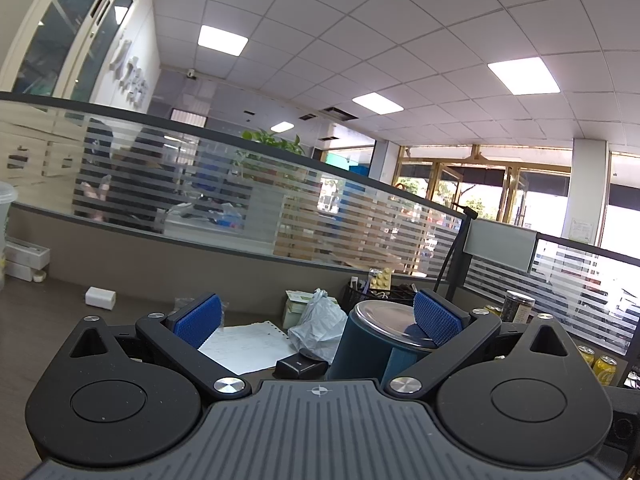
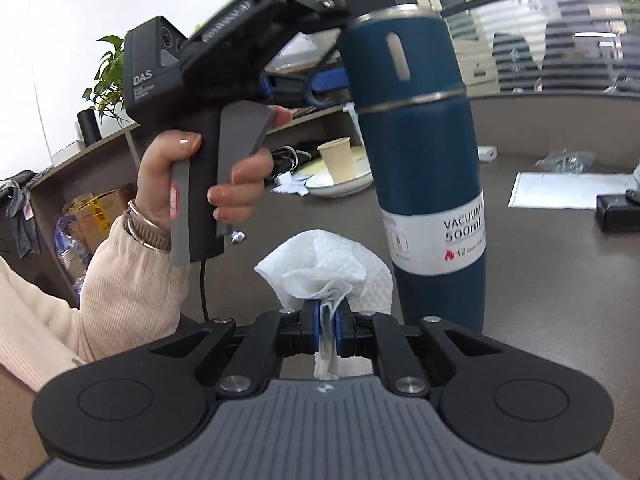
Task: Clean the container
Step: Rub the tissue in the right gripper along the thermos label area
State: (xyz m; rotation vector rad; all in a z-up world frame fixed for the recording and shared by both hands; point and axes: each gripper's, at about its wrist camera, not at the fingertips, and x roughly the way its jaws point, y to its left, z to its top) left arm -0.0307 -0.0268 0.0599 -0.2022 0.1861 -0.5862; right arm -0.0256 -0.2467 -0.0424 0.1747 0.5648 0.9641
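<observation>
A dark blue vacuum flask [image 2: 420, 140] with a white label stands upright on the brown desk. My right gripper [image 2: 329, 324] is shut on a crumpled white paper towel [image 2: 332, 268], low and just left of the flask's base. In the left wrist view my left gripper [image 1: 316, 312] is wide open around the flask's lid [image 1: 368, 352]. Its right pad [image 1: 436, 320] is against the lid and its left pad [image 1: 198, 320] is well clear. A hand [image 2: 236, 196] in a cream sleeve holds that gripper's handle.
A sheet of paper [image 1: 244, 344], a small black box [image 1: 300, 366] and a white plastic bag [image 1: 320, 320] lie beyond the flask. Yellow cans [image 1: 604, 368] and a jar [image 1: 518, 308] stand at the right. A paper cup [image 2: 338, 158] sits on a plate [image 2: 320, 188].
</observation>
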